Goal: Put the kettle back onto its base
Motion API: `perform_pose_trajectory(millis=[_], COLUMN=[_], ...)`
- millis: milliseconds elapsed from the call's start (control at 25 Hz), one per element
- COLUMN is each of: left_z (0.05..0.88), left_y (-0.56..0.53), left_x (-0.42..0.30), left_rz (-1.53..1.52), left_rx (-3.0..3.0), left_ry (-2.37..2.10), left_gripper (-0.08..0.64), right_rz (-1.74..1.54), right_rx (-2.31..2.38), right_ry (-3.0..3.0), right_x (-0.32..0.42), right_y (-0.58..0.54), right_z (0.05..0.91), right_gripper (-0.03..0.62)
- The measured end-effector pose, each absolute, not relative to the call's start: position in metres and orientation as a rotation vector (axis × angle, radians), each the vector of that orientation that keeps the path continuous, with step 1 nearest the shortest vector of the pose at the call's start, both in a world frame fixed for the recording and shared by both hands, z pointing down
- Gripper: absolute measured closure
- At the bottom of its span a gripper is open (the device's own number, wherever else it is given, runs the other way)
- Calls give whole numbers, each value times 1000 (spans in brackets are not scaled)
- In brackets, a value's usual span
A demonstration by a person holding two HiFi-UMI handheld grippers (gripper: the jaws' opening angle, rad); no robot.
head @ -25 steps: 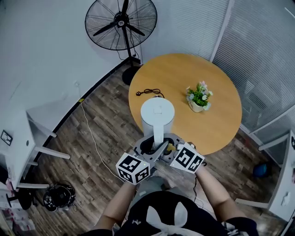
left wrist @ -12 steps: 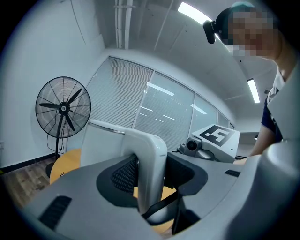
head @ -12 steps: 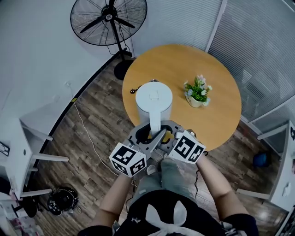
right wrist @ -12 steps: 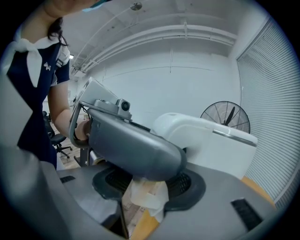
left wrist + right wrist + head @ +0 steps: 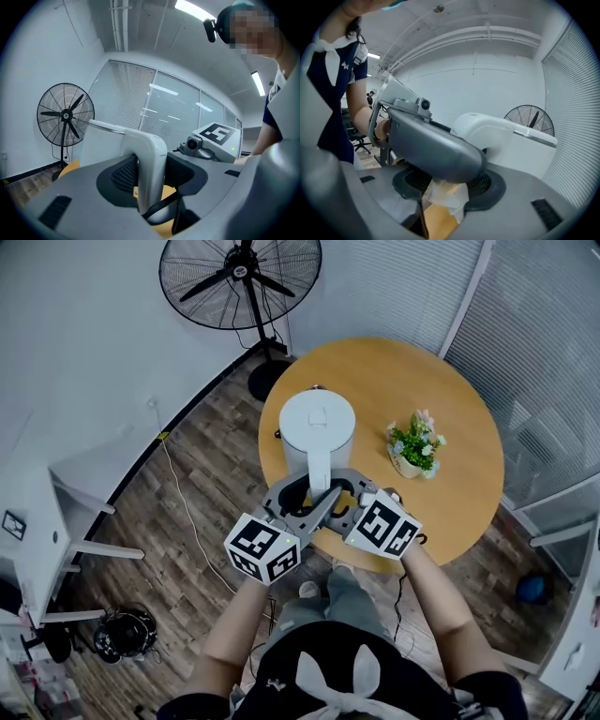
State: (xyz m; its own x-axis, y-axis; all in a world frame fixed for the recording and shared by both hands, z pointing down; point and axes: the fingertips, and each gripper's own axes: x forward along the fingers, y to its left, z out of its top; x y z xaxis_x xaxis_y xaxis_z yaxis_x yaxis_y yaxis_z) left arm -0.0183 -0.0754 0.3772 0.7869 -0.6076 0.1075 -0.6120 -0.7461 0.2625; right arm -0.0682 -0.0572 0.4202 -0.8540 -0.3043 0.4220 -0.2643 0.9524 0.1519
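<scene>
- Kettle point(image 5: 318, 423) handle sits clamped in left gripper point(image 5: 149, 187) jaws; right gripper point(image 5: 440, 187) jaws gape round it, grip unclear.
- Keep it upright; settle squarely onto base.

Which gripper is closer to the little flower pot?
Right. The right gripper is at the kettle handle's side facing the flower pot; the left gripper is at its far side.

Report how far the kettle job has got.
Done: the white electric kettle is over the round wooden table. In hand: the left gripper and the right gripper both clamp its handle between their fingers. Left: no base shows, so I cannot tell whether the kettle is seated; neither gripper has let go yet.
</scene>
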Motion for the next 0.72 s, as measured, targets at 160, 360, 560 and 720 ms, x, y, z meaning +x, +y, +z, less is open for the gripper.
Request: perform_pose_trajectory(millis=[160,360,560,720], left_z=[374,376,386,394], left_y=[-96,-120,-143,-155], left_x=[-18,-18,-16,-17], left_rz=[20,20,46,65], left_rx=[2691,2682,2666,2652], left_ry=[-971,-993,-994,-987], left_gripper=[359,359,359,359], right_rz=[-131,-134,-109,-85], right_rx=[381,347,328,318], right_ry=[-2656,-2663,-2653,-2647], right_x=[-68,-67,-66,-66], right_y=[-78,-99,-121,-133], right_z=[417,419,428,436], right_gripper=[387,387,387,385])
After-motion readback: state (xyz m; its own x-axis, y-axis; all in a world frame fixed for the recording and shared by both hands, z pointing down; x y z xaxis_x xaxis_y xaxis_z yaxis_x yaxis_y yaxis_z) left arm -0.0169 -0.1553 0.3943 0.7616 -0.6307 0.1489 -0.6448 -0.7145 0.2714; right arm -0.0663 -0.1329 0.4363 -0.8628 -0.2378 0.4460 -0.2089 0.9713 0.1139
